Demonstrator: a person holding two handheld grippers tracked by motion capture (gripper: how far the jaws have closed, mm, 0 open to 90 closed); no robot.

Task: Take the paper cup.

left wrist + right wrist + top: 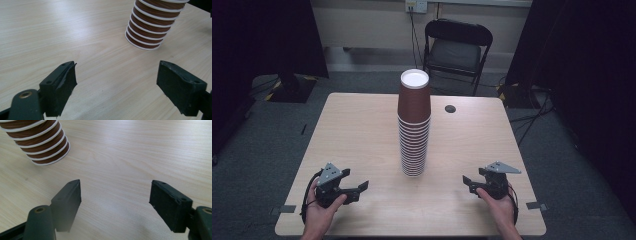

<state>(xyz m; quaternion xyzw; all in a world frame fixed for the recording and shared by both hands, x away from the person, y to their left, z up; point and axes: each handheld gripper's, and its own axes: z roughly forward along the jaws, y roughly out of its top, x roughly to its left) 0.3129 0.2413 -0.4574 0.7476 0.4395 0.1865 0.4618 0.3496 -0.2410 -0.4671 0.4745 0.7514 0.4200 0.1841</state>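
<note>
A tall stack of brown paper cups (pixel 414 125) with white rims stands upside down at the middle of the wooden table (pixel 357 130). My left gripper (pixel 356 183) rests near the front left, held in a hand, open and pointing toward the stack. My right gripper (pixel 469 183) sits at the front right, also open. In the left gripper view the gripper (pixel 116 75) has bare table between its jaws, with the cup stack (pixel 150 25) ahead to the right. In the right gripper view the gripper (pixel 115 192) holds nothing, and the cup stack (pixel 40 142) lies ahead to the left.
A black folding chair (pixel 457 45) stands behind the table. A small dark round hole (pixel 450 108) marks the tabletop at the back right. Dark curtains hang at both sides. Tape marks (pixel 536 205) sit near the front corners.
</note>
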